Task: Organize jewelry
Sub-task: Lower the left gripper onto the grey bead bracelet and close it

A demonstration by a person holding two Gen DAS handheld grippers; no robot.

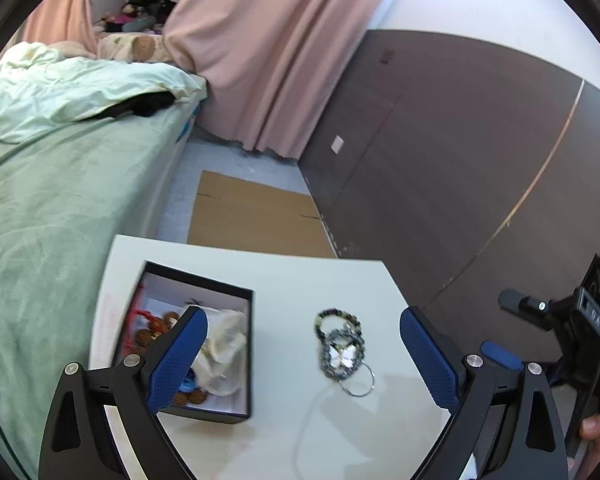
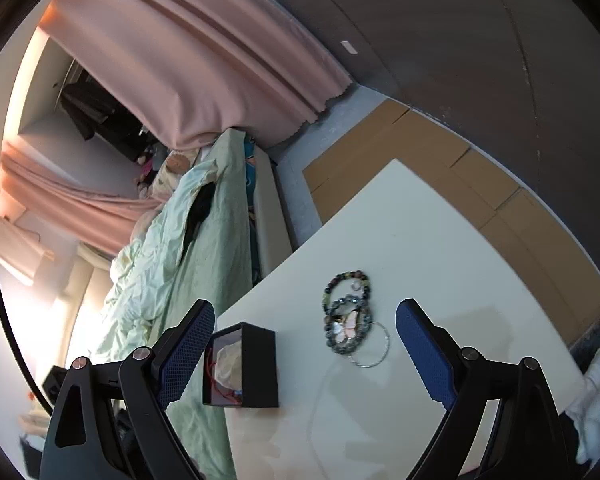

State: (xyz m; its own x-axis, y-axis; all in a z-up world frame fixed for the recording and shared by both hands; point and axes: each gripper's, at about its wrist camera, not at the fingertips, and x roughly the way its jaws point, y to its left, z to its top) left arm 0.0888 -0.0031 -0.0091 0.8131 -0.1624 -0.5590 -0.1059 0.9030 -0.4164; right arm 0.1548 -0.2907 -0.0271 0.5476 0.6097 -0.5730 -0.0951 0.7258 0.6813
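Pink curtains and a green-covered bed [image 1: 60, 184] fill the upper left of the left wrist view, and below them we work at a white counter [image 1: 300, 280]. We judge the sorting to be part-way: a black-walled open box with a white lining [image 1: 236, 292] at lower left already holds reddish cord, brown beads and a pale cloth pouch, while a small heap of jewelry [image 1: 342, 346] lies apart from it on the counter, lower centre of the frame.

That heap is two dark, mottled bead bracelets overlapping, a pale pink butterfly pendant on top, and a thin silver wire hoop at its near edge.

Our left hand-held gripper [image 1: 304, 344] and right hand-held gripper [image 2: 306, 338] both stand spread wide and carry nothing. Next we likely need one to descend on a single bracelet and pinch it without dragging its neighbours.
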